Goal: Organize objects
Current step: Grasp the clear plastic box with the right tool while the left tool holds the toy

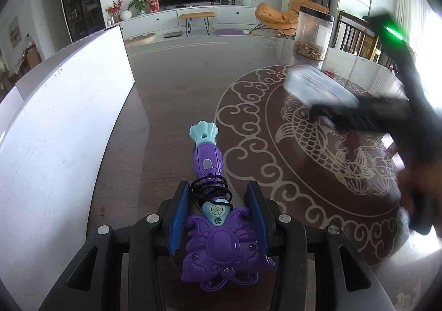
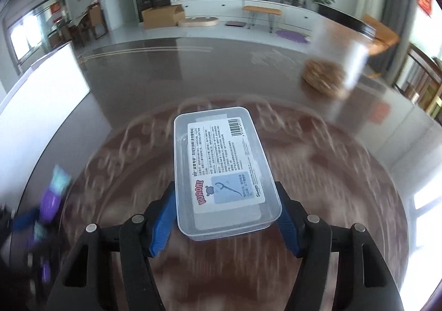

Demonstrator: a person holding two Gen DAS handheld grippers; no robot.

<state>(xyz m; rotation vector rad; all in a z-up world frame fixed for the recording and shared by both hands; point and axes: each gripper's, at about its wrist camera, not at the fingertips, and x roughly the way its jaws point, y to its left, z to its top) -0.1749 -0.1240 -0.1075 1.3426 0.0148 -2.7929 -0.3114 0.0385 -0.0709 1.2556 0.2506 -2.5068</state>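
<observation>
My left gripper [image 1: 218,195] is shut on a purple and teal toy wand [image 1: 210,172], its blue pads against the wide purple head, held just above the dark table. A black cord is wound around the wand's neck. My right gripper [image 2: 225,200] is shut on a clear plastic floss-pick box [image 2: 223,170] with a white label, held above the table's carp pattern. In the left wrist view the right gripper [image 1: 326,112] and the box [image 1: 317,84] show blurred at the right. The wand shows blurred at the far left of the right wrist view [image 2: 51,197].
A white bin wall [image 1: 60,128] stands along the table's left side; it also shows in the right wrist view [image 2: 41,89]. A clear canister [image 1: 313,31] with brown contents stands at the far right of the table. Wooden chairs [image 1: 356,34] are beyond the table's right edge.
</observation>
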